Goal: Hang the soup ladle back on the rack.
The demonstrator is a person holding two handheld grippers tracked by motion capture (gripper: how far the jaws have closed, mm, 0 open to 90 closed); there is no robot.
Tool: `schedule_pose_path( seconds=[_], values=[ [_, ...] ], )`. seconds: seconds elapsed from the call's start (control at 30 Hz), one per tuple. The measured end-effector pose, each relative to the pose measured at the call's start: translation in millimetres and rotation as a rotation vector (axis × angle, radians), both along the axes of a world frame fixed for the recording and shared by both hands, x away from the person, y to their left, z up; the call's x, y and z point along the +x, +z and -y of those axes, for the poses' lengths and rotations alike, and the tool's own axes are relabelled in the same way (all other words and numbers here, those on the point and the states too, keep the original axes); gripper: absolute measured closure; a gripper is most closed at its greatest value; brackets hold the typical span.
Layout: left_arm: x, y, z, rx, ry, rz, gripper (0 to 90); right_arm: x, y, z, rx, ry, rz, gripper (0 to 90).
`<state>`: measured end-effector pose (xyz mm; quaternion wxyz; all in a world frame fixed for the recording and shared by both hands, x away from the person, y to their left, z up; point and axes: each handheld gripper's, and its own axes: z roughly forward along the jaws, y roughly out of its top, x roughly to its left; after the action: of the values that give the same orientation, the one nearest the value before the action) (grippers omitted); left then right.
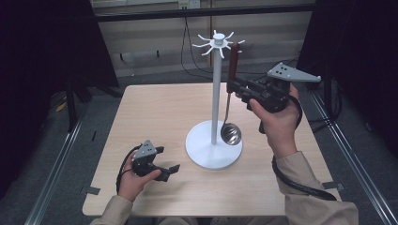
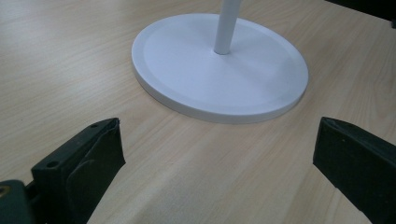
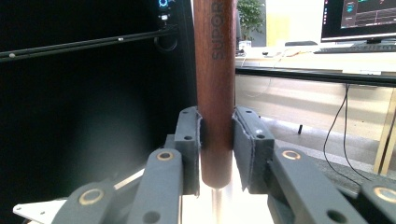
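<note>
Right tool (image 3: 216,144) clamps ladle handle (image 3: 215,70); left tool (image 2: 215,158) gapes wide.

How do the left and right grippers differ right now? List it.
The left gripper is open with nothing between its jaws; the right gripper is shut on the ladle's wooden handle. The left sits low near the table; the right is raised beside the white stand. Both are hand-held.
</note>
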<state>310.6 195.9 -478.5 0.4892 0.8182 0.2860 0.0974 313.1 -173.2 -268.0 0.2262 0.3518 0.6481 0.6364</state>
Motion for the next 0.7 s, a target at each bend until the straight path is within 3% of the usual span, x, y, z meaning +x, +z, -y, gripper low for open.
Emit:
schedule_pose_path(
  seconds=[0.37,0.7],
  values=[
    [-0.2,-0.1,-0.3,0.003,-0.003,0.004,1.6,0.4,-0.7,1.5,-0.003,-0.026,-0.003,62.2],
    [-1.2,-1.0,0.1,0.015,-0.001,0.003,1.6,-2.0,-4.4,5.9,-0.026,-0.058,-0.001,43.1]
  ],
)
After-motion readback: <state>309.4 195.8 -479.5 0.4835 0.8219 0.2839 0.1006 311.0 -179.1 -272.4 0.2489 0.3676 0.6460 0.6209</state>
